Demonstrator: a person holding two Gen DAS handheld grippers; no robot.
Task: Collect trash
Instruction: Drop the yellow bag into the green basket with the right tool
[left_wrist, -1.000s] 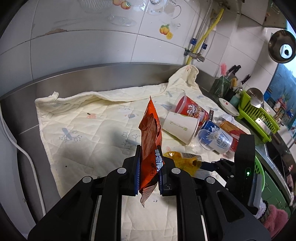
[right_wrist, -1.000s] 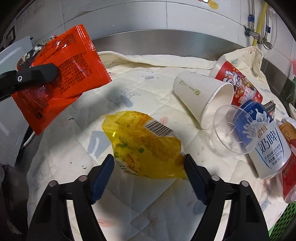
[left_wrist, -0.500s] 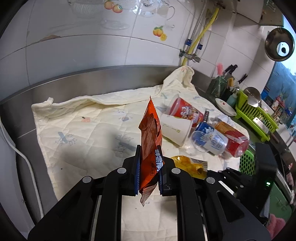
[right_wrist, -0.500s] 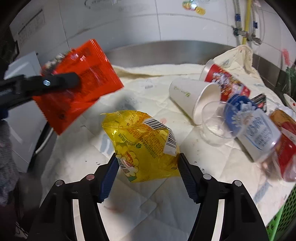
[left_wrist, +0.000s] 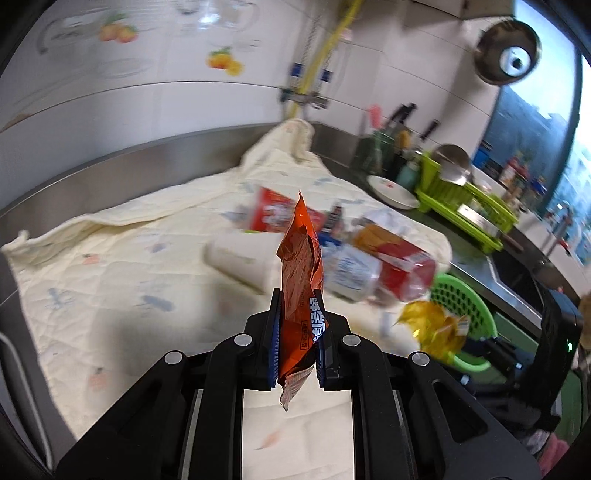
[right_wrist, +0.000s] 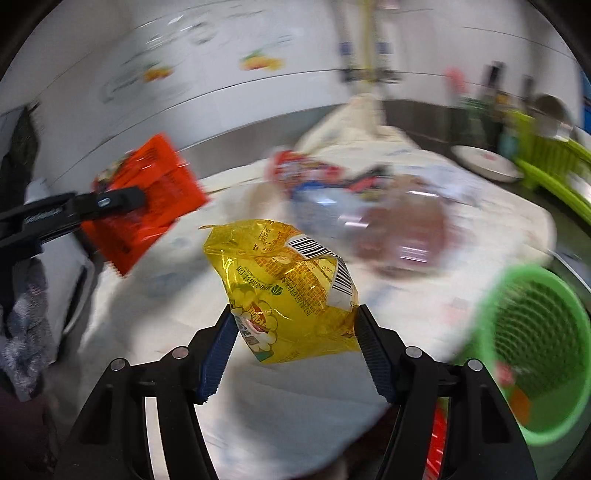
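Note:
My left gripper (left_wrist: 297, 341) is shut on an orange snack wrapper (left_wrist: 301, 273) and holds it upright above the cream quilted cloth (left_wrist: 110, 266). The wrapper also shows in the right wrist view (right_wrist: 147, 199). My right gripper (right_wrist: 295, 339) is shut on a yellow snack bag (right_wrist: 288, 288), lifted off the cloth; the bag shows in the left wrist view (left_wrist: 436, 328). A green mesh basket (right_wrist: 532, 343) stands at the right, below the counter's edge, also seen in the left wrist view (left_wrist: 461, 306). It holds some trash.
Blurred cups and bottles lie on the cloth: a white paper cup (left_wrist: 240, 258), a red printed cup (left_wrist: 273, 214), a white-blue can (left_wrist: 351, 273), a red bottle (left_wrist: 402, 273). A green dish rack (left_wrist: 465, 206) and a plate (left_wrist: 391, 186) stand at the right.
Both grippers have swung right and up. The yellow bag has risen off the cloth in my right gripper. The green basket has come into the right wrist view.

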